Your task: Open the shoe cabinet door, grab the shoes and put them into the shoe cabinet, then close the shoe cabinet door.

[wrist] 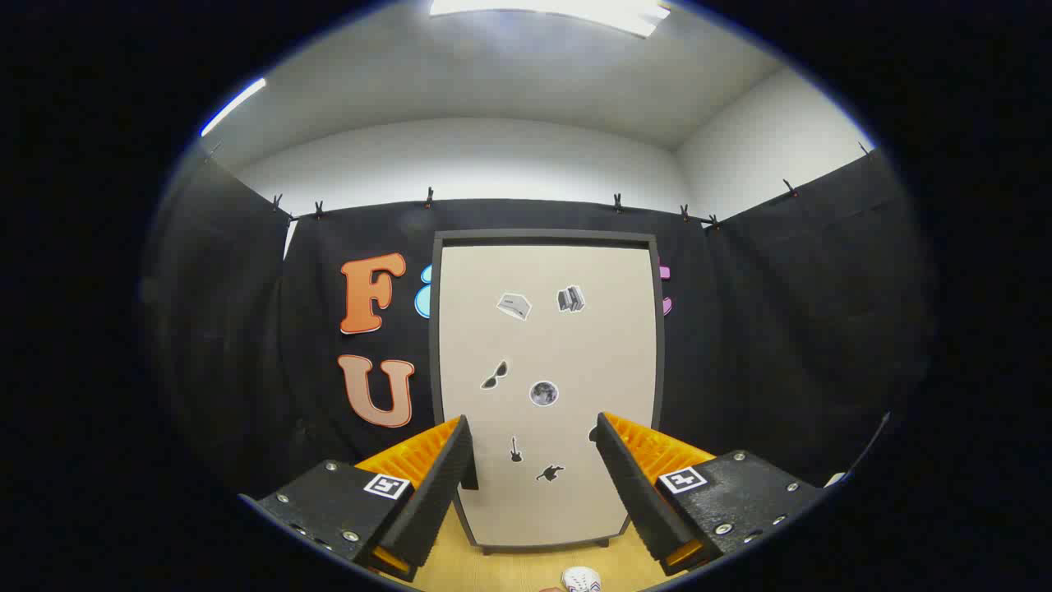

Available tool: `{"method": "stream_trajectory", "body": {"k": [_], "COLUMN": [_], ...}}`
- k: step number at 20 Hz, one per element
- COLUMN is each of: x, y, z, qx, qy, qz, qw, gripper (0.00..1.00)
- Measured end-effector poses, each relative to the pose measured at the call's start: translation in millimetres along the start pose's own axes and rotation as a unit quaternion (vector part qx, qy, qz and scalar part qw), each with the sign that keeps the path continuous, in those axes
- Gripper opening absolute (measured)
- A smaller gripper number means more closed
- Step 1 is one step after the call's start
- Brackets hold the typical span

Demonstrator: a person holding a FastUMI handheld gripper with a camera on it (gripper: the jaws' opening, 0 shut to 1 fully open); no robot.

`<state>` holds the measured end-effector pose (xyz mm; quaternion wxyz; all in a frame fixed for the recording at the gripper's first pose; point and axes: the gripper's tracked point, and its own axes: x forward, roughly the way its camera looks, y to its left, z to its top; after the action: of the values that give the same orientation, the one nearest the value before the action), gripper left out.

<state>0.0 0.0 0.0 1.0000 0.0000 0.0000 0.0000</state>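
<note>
A tall shoe cabinet [549, 345] stands straight ahead against the booth wall, its pale door shut inside a dark frame. Several small stickers dot the door. My gripper [534, 432] is open and held well back from the cabinet, its fingers framing the lower part of the door with nothing between them. The toe of a white shoe [582, 579] with red and blue marks peeks up from the wooden floor, below the gap between the fingers and in front of the cabinet.
Black cloth walls close in on the left, back and right of the cabinet. A strip of light wooden floor [509, 567] runs between me and the cabinet's foot.
</note>
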Motion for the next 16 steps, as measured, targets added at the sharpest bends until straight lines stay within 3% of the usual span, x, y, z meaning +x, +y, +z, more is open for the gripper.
{"method": "stream_trajectory", "body": {"k": [16], "x": [-1], "y": [37], "z": [-4], "qx": [-0.019], "qy": [0.009], "qz": [0.012], "qw": [1.000], "gripper": [0.95]}}
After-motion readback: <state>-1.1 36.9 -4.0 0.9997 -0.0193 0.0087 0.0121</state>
